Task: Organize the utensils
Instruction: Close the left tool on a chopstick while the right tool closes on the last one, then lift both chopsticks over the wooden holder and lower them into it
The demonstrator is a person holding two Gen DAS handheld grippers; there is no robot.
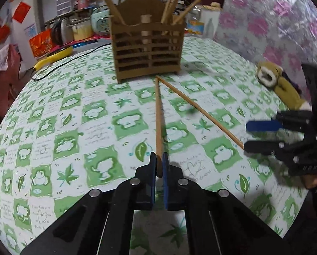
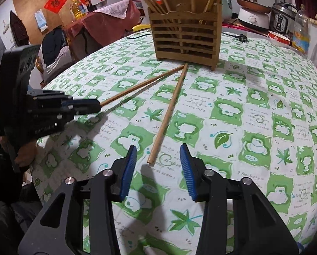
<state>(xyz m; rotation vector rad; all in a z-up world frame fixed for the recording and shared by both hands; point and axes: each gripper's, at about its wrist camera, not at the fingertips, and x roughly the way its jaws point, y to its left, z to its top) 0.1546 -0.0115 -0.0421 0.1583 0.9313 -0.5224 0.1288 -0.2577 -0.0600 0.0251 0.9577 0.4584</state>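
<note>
A slatted wooden utensil holder (image 1: 146,53) (image 2: 186,40) stands upright on the far part of the green-and-white tablecloth (image 1: 73,127) (image 2: 264,106), with several chopsticks sticking out of it. Two loose chopsticks form a V, their far tips meeting just in front of the holder. My left gripper (image 1: 158,156) (image 2: 98,106) is shut on the near end of one chopstick (image 1: 157,116) (image 2: 141,86). The other chopstick (image 1: 201,112) (image 2: 169,114) lies on the cloth. Its near end sits between the fingers of my right gripper (image 2: 158,147) (image 1: 246,135), which is open and not pressing on it.
A brown plush toy (image 1: 283,85) lies at the table's right edge. A black cable (image 1: 58,68) and plug (image 2: 242,38) trail behind the holder. Cookers (image 2: 254,17), a red bowl (image 2: 278,38) and a plastic jar (image 2: 300,31) crowd the far side.
</note>
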